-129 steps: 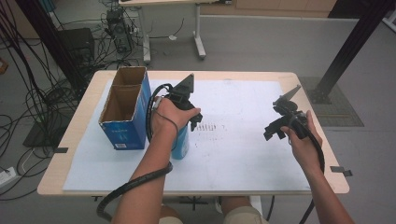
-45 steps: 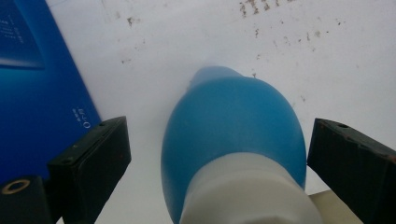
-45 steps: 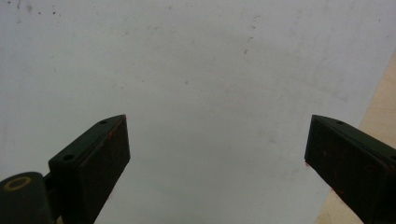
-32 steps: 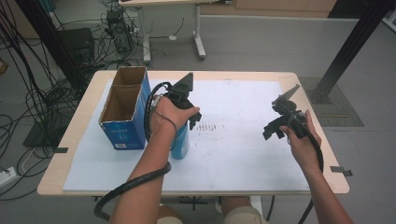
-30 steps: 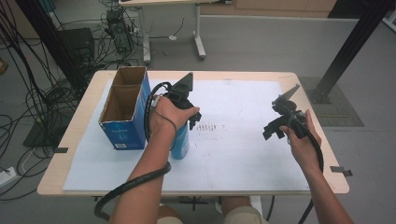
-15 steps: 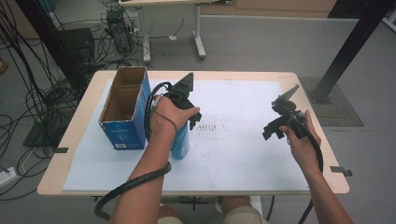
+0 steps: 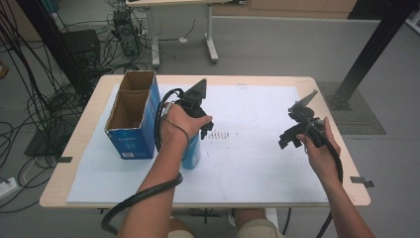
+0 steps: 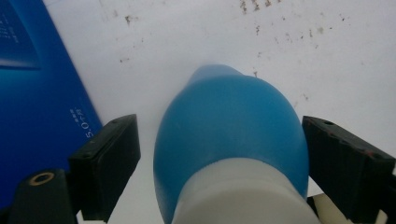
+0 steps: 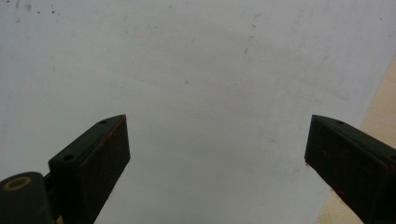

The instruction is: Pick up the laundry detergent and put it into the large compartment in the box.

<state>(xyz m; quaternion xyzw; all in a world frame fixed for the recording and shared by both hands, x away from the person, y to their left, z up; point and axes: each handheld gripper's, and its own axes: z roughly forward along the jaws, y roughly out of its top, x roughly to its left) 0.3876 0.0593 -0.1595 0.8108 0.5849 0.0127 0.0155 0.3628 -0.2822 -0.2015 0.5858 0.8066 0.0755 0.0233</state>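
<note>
A blue bottle (image 7: 192,151) with a white cap stands upright on the white sheet, just right of the blue cardboard box (image 7: 130,144). My left gripper (image 7: 196,133) points down over it. In the left gripper view the bottle (image 8: 229,126) sits between the two black pads (image 8: 114,151). The jaws have just been closing, and a narrow gap still shows on the left side. My right gripper (image 7: 289,138) hangs above the sheet at the right. Its jaws (image 9: 217,144) stand wide apart with nothing between them.
The open-topped box (image 8: 37,93) stands close to the bottle's left. The white sheet (image 7: 257,163) covers most of the wooden table (image 7: 341,148), with dark specks near its middle. Cables and table legs lie on the floor beyond.
</note>
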